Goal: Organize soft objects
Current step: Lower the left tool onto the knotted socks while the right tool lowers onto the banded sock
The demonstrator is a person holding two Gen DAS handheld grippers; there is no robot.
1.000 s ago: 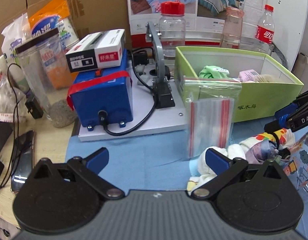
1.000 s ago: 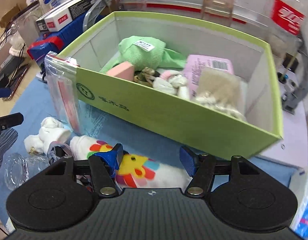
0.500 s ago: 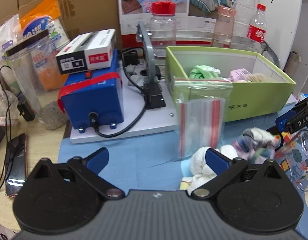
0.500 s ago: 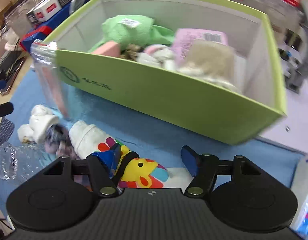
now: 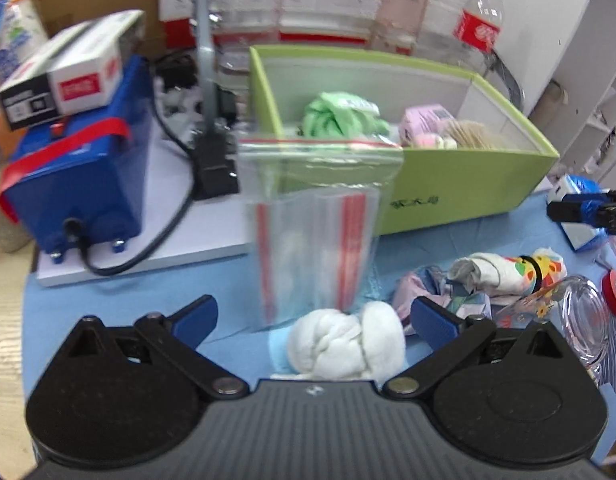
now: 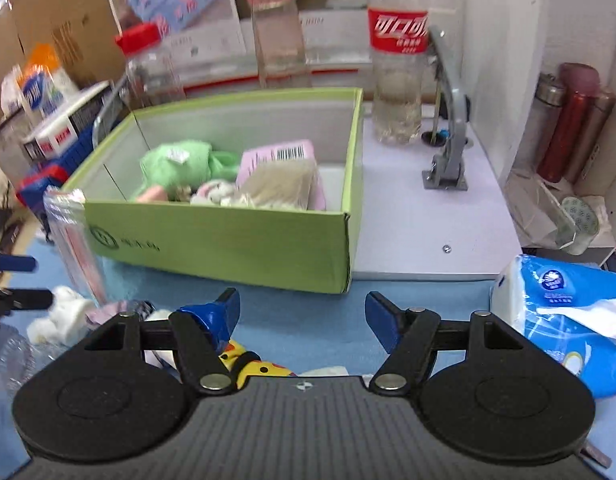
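Both tongs look alike: the left tongs [image 5: 314,316] and right tongs [image 6: 303,316] have a ribbed dark-grey body, two round black hubs, black link arms pinned with silver screws, and blue fingertip pads [image 5: 430,317].

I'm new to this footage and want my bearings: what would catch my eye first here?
The lime-green box at centre, holding a green cloth and a pink packet. A clear zip bag stands against its front left corner. On the blue mat before it lies a white cloth bundle, between the open left tool's fingers.
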